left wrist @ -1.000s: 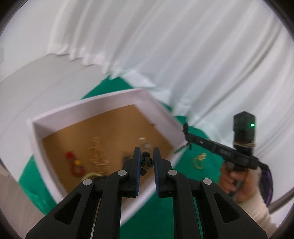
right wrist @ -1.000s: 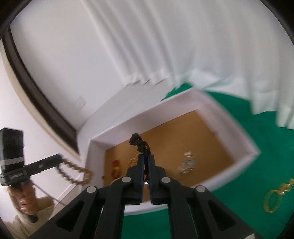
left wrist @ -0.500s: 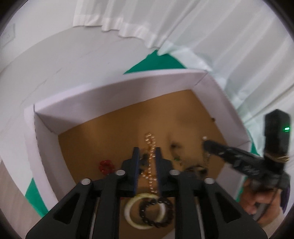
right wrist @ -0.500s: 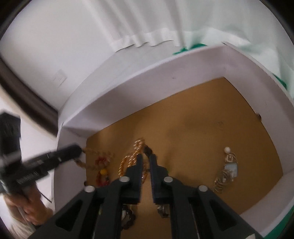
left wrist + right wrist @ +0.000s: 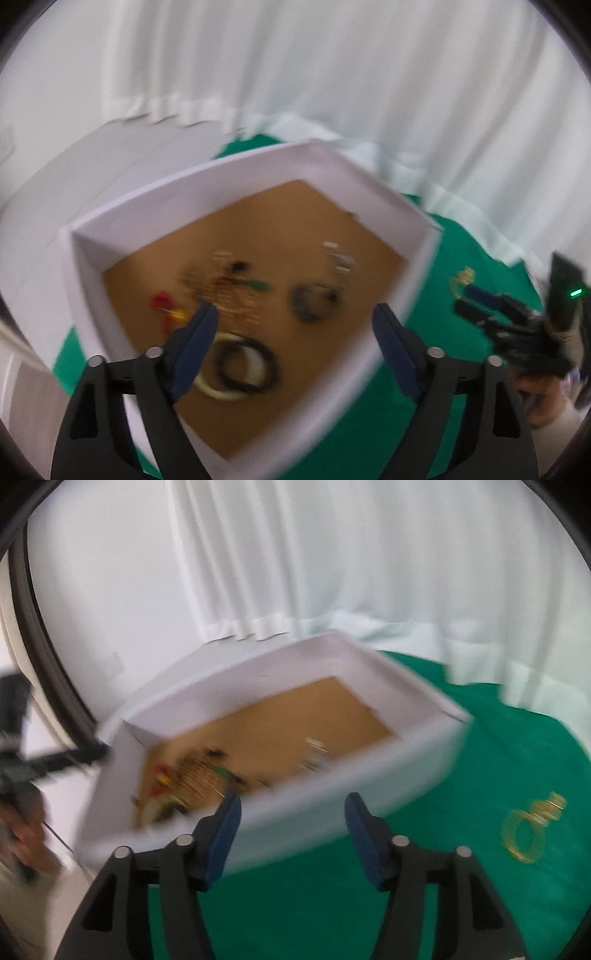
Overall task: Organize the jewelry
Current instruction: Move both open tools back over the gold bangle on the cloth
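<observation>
L gripper (image 5: 291, 321) nearest, jaws opening, spread wide, nothing btwn, above box interior. R gripper (image 5: 293, 812) jaws opening too, empty, over green cloth (image 5: 332, 904) just short of box wall. White box (image 5: 155, 210) w/ brown floor holds jewelry, all blurred: cream bangle (image 5: 221, 393) w/ black bead bracelet (image 5: 245, 363) overlapping it, red-yellow beads (image 5: 162, 301), gold-tan beaded strands (image 5: 229, 291) running roughly near-to-far, dark ring shape (image 5: 312, 302), silvery piece (image 5: 340, 258). Gold bracelet (image 5: 530, 829) flat on cloth, outside box to its right. White curtain (image 5: 332, 572) beyond.
</observation>
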The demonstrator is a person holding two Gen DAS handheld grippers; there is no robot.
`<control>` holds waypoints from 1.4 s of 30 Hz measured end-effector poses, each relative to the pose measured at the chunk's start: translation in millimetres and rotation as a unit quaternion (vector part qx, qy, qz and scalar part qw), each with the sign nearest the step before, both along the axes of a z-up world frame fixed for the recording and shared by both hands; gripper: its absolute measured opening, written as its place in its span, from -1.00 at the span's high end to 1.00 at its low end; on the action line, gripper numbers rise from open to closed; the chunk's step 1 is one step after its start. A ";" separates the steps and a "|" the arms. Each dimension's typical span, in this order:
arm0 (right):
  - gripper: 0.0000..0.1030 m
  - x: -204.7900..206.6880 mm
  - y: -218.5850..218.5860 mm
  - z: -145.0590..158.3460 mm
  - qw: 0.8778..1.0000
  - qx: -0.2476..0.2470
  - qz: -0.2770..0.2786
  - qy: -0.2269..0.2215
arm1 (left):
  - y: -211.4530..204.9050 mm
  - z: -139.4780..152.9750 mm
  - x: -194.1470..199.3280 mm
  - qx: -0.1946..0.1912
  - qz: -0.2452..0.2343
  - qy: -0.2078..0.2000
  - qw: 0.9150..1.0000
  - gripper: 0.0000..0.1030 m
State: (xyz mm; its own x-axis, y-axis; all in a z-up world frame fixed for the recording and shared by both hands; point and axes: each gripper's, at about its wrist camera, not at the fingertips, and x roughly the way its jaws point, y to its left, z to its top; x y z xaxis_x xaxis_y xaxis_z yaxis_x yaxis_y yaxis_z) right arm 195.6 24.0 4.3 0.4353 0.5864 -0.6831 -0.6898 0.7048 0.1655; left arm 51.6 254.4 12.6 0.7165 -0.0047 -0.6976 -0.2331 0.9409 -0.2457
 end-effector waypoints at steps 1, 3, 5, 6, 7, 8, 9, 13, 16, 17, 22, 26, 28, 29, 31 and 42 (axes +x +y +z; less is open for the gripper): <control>-0.19 -5.0 -21.6 -6.5 1.000 -0.011 -0.016 -0.010 | -24.2 2.8 -4.2 0.002 -0.023 -0.009 1.000 -0.79; -0.19 -12.9 -66.7 -24.5 0.998 -0.037 -0.056 -0.015 | -60.4 1.3 -8.0 -0.002 -0.056 -0.015 0.998 -0.86; -0.19 -17.7 -111.3 -45.9 0.993 -0.064 -0.099 0.001 | -97.4 -7.6 -7.1 -0.010 -0.092 -0.011 0.996 -0.89; -0.19 -18.2 -127.0 -53.1 0.991 -0.070 -0.113 0.007 | -110.3 -11.5 -4.3 -0.011 -0.105 -0.008 0.994 -0.90; -0.19 -20.1 -144.9 -60.6 0.988 -0.077 -0.131 0.015 | -128.0 -20.8 -0.1 -0.011 -0.122 0.000 0.992 -0.90; -0.19 -21.5 -164.1 -67.8 0.984 -0.085 -0.152 0.023 | -148.6 -33.6 5.9 -0.008 -0.139 0.013 0.990 -0.90; -0.19 -22.4 -183.0 -74.4 0.980 -0.093 -0.176 0.030 | -163.3 -43.4 10.3 -0.007 -0.149 0.022 0.989 -0.90; -0.39 -20.8 -237.6 -89.4 0.960 -0.113 -0.254 0.032 | -218.9 -90.9 41.3 0.003 -0.177 0.054 0.983 -0.90; -0.57 -16.6 -264.5 -93.7 0.946 -0.131 -0.298 0.012 | -243.9 -112.7 63.6 0.035 -0.184 0.053 0.981 -0.90; -0.57 -15.6 -270.7 -94.3 0.943 -0.134 -0.305 0.004 | -248.7 -116.6 68.8 0.046 -0.180 0.050 0.981 -0.90; -0.58 -11.8 -291.1 -104.5 0.933 -0.137 -0.333 -0.007 | -262.5 -131.8 94.6 0.100 -0.169 0.053 0.979 -0.90; -0.59 -17.6 -300.7 -115.2 0.932 -0.125 -0.340 0.021 | -262.4 -145.4 104.8 0.120 -0.164 0.071 0.977 -0.90; -0.65 -11.9 -302.9 -118.5 0.930 -0.118 -0.347 0.030 | -262.9 -150.5 106.5 0.122 -0.164 0.080 0.976 -0.91; -0.66 -11.8 -304.7 -119.6 0.930 -0.116 -0.348 0.031 | -263.2 -151.6 106.1 0.124 -0.163 0.078 0.976 -0.93; -0.68 -9.6 -303.4 -120.9 0.929 -0.119 -0.348 0.031 | -263.3 -152.7 105.9 0.126 -0.161 0.079 0.976 -0.99; -0.71 -12.6 -302.4 -120.8 0.930 -0.116 -0.349 0.033 | -260.0 -154.1 98.9 0.121 -0.152 0.072 0.978 -0.99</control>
